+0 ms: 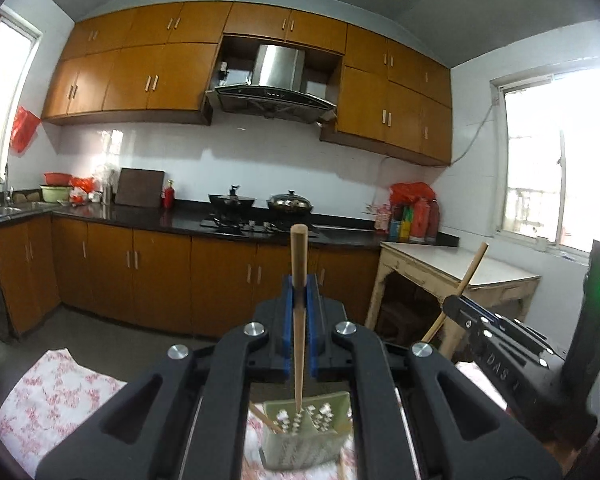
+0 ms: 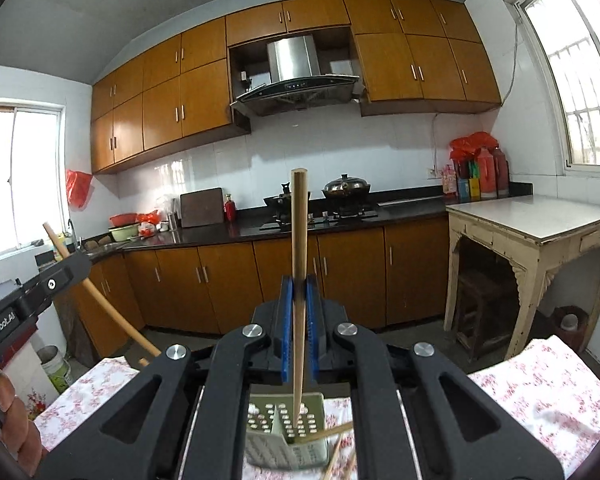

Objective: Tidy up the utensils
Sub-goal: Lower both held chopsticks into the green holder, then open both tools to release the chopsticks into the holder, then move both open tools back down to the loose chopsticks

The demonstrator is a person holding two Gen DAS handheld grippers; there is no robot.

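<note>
Okay, my left gripper (image 1: 300, 292) is clamped on a chopstick (image 1: 299, 320), upright, tip down over the green perforated holder (image 1: 300, 436) on the floral cloth (image 1: 52, 392). My right gripper (image 2: 300, 292) pinches a second chopstick (image 2: 299, 292) the same way, above that holder (image 2: 288, 436); more chopsticks (image 2: 332, 434) lean inside.

Daylight enters through blown-out windows: right window (image 1: 556, 168) and left window (image 2: 16, 176) clip to white. White wall tiles (image 1: 228, 160) show soft glare. Ceiling dim grey. Strong fisheye bending of the cabinets (image 2: 160, 92); black vignette at corners. Slight softness near the edges.
</note>
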